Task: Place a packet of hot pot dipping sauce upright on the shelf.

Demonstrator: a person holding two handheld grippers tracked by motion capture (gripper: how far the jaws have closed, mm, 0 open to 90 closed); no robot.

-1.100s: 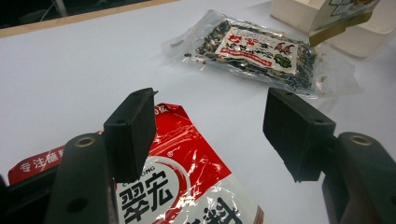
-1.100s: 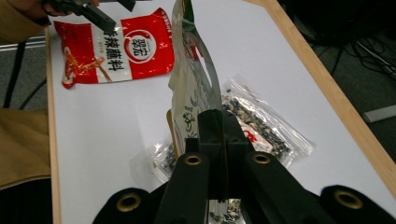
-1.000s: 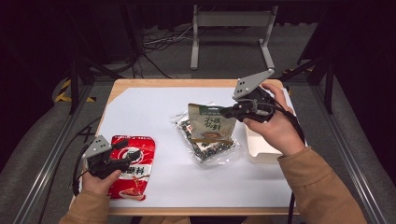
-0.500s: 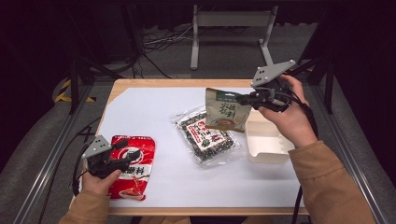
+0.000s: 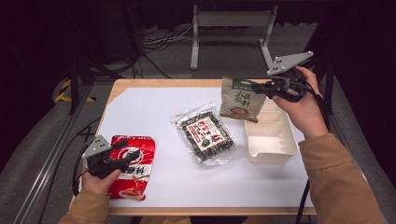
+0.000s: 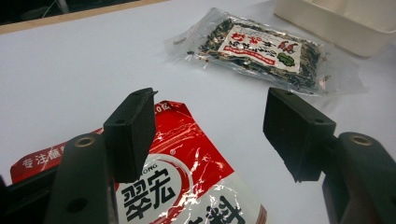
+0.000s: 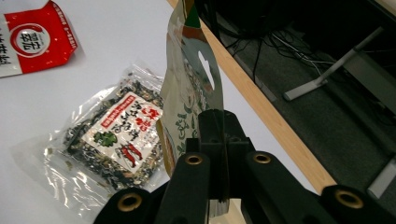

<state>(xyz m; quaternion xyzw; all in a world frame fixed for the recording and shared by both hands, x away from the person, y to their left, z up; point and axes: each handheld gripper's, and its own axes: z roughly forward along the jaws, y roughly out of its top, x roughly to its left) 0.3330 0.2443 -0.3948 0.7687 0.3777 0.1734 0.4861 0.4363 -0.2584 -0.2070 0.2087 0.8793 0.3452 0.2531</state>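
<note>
Left gripper (image 5: 122,156), lower left of frame: jaws wide apart over the red packet (image 5: 133,164), gripping nothing. Clear spice bag (image 5: 205,135) lies flat mid-frame. Right gripper (image 5: 260,87), upper right: jaws clamped on the beige pouch (image 5: 238,99), held above the white tray's (image 5: 271,145) far end.

A wooden-edged bench (image 5: 154,83) is covered over most of its top by a white sheet (image 5: 140,112). Three things are laid directly on the sheet. A red packet (image 5: 133,168) with white lettering is placed flat near the front left corner. A clear bag of dark dried contents (image 5: 205,135), marked with a red and white label, is set flat near the middle. A white compartmented tray (image 5: 271,137) is placed just beside that bag, toward the right edge. The red packet and the clear bag are kept well apart.
</note>
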